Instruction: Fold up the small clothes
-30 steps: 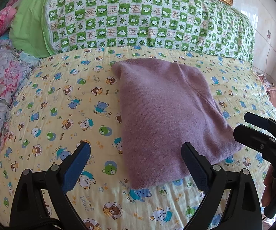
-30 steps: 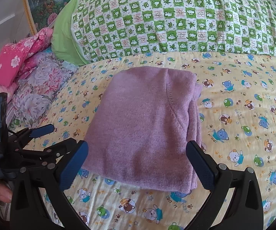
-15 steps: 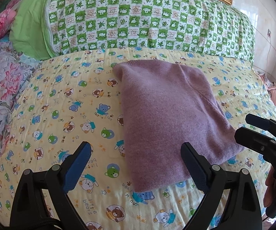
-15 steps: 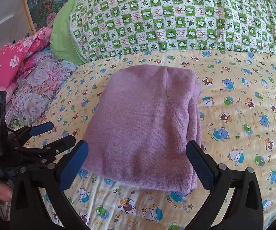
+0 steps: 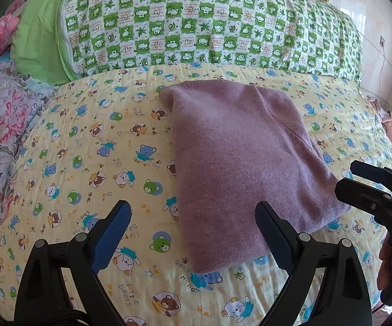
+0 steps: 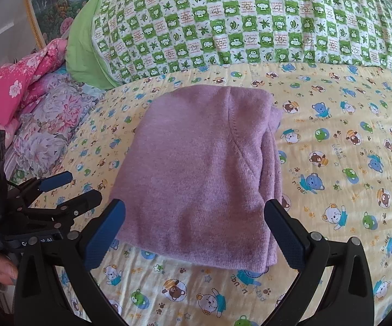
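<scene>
A purple knit garment [image 5: 239, 157] lies folded into a flat rectangle on the yellow bear-print bed sheet [image 5: 87, 163]. It also shows in the right wrist view [image 6: 201, 168], with its layered edges stacked along the right side. My left gripper [image 5: 193, 217] is open and empty, held just short of the garment's near left corner. My right gripper [image 6: 196, 214] is open and empty over the garment's near edge. Each gripper shows in the other's view: the right one [image 5: 345, 176] at the far right, the left one [image 6: 84, 187] at the far left.
A green-and-white checked quilt [image 5: 209, 27] lies rolled along the back of the bed, with a plain green pillow [image 5: 35, 46] at its left end. Floral and pink bedding [image 6: 33, 103] is piled at the left. A tiled wall [image 5: 380, 54] stands at the right.
Both grippers have drawn back slightly from the folded garment and stayed open. The garment has not moved.
</scene>
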Motion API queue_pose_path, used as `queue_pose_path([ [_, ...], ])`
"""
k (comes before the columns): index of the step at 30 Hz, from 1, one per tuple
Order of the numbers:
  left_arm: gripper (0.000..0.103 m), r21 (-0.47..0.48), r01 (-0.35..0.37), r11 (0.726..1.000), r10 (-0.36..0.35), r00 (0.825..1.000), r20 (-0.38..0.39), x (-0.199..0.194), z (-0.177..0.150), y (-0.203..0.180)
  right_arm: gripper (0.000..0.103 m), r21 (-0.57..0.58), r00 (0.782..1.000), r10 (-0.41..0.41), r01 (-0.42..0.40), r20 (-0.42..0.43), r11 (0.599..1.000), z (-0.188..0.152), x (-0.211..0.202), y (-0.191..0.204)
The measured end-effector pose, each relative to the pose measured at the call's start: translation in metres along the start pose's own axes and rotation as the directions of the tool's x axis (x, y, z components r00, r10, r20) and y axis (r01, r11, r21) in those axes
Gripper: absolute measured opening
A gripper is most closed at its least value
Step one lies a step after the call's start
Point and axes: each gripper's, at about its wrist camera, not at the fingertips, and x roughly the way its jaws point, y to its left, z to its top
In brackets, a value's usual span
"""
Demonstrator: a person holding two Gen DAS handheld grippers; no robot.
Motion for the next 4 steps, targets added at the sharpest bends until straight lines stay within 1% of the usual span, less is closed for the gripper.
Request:
queue_pose_path([
  [4,0.094,-0.009,0.005,1.0,-0.005,1.0,-0.007,0.0008,0.002,0.0031,0.102,0.0,1.0,0.003,-0.003,0.001,1.0,0.0017,0.0011,-0.0007],
])
